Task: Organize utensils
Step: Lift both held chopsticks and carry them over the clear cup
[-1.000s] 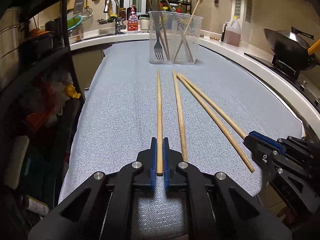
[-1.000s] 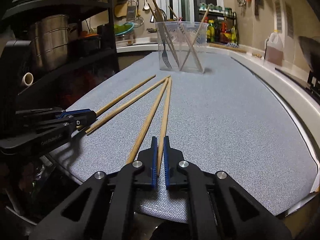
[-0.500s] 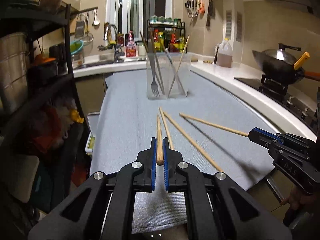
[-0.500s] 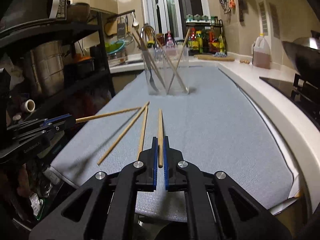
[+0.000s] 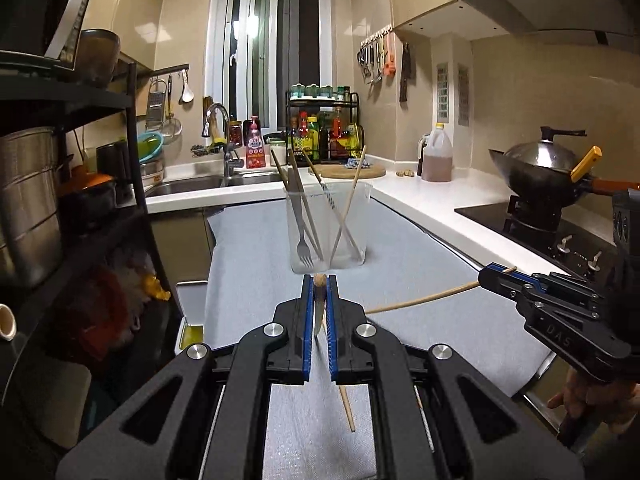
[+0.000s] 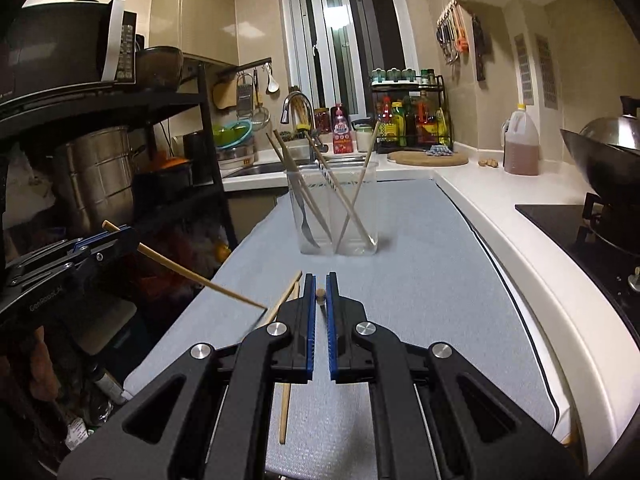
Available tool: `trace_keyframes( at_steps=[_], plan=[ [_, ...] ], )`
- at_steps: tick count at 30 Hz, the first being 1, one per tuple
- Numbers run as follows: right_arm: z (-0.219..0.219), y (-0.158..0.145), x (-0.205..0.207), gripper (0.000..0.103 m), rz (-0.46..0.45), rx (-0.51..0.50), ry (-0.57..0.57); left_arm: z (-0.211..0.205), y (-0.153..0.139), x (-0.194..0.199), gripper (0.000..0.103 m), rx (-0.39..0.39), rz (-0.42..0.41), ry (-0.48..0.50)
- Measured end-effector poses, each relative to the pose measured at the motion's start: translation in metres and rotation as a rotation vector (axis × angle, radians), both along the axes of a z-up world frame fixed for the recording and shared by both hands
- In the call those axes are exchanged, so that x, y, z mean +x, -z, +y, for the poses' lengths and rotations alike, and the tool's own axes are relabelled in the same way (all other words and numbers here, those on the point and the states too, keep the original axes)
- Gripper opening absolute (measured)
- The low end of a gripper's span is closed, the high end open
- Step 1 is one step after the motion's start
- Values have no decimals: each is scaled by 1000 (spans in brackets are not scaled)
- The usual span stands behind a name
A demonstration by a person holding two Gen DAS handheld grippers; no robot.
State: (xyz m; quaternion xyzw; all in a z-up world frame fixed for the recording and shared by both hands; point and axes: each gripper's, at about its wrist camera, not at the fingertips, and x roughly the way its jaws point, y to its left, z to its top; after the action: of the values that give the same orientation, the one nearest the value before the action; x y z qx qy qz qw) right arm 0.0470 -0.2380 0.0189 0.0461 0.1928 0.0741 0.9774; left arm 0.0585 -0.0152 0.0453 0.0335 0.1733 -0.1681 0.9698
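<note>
**Chopsticks clamped in both grippers above the mat**

"DAS" is read on the right gripper (image 5: 486,278), "GenRobot.AI" on the left gripper (image 6: 128,236). Each is held nearly level, tilted slightly down, jaws clamped on one chopstick (image 5: 420,302). Two chopsticks (image 6: 285,408) are left on the grey mat (image 6: 420,280), before the clear container (image 6: 334,208).

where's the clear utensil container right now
In both wrist views the clear container stands upright on the grey mat, ahead of both grippers, before the sink, holding a fork and chopsticks.
</note>
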Motion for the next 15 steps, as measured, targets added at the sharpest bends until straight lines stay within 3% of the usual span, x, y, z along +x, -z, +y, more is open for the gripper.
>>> trace_keyframes(
  at_steps=[15],
  plan=[
    [-16, -42, 36, 5, -48, 44, 7, -8, -41, 32, 6, -30, 0, 15]
  ],
)
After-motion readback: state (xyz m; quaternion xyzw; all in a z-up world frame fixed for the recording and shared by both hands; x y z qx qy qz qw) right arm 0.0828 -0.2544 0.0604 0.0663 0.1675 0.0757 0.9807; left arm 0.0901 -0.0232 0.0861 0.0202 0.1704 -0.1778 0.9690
